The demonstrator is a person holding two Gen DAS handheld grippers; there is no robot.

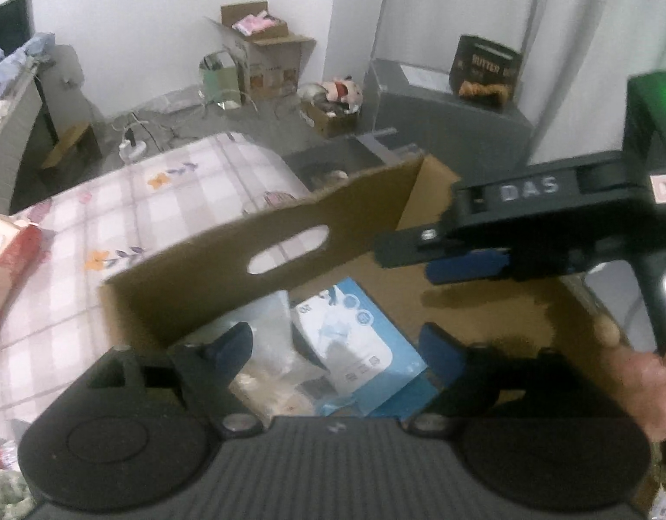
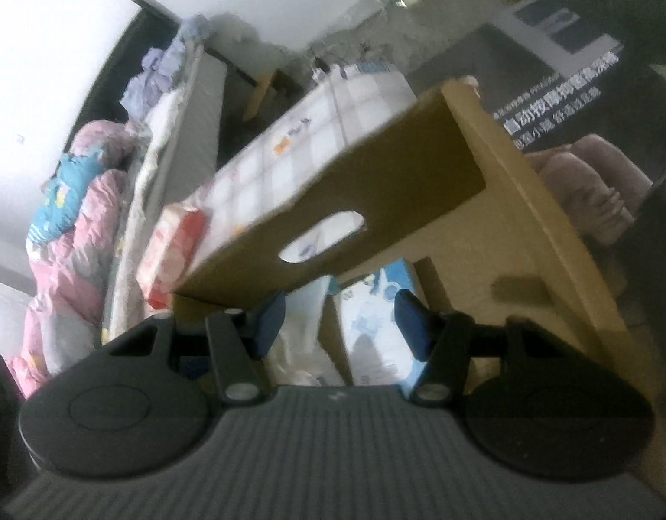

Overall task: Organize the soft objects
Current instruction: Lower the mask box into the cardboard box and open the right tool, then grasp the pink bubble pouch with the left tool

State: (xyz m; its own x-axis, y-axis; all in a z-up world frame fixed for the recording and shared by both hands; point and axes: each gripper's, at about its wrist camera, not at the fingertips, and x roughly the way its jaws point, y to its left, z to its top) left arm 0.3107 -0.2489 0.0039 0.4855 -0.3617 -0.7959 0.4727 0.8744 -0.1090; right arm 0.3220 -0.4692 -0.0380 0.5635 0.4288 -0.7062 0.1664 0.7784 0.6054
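An open cardboard box (image 1: pixel 497 303) stands on the bed, its slotted flap (image 1: pixel 229 255) raised on the far side. Inside lie a blue-and-white package (image 1: pixel 363 346) and a clear plastic bag (image 1: pixel 268 372) with something pale in it. My left gripper (image 1: pixel 337 351) hangs open over these two, its blue pads (image 1: pixel 233 346) touching nothing. My right gripper (image 1: pixel 419 260) reaches in over the box from the right. In the right wrist view it (image 2: pixel 341 323) is open above the same package (image 2: pixel 376 329) and bag (image 2: pixel 298 342), below the flap (image 2: pixel 333 199).
The bed has a checked floral sheet (image 1: pixel 159 199) with a red-and-white pack (image 1: pixel 8 260) at its left edge. A pink quilt (image 2: pixel 73 225) lies beyond the bed, and a pinkish soft item (image 2: pixel 592 182) is beside the box. Boxes and plush toys (image 1: pixel 341 91) crowd the far wall. A hand (image 1: pixel 640 377) holds the right gripper's handle.
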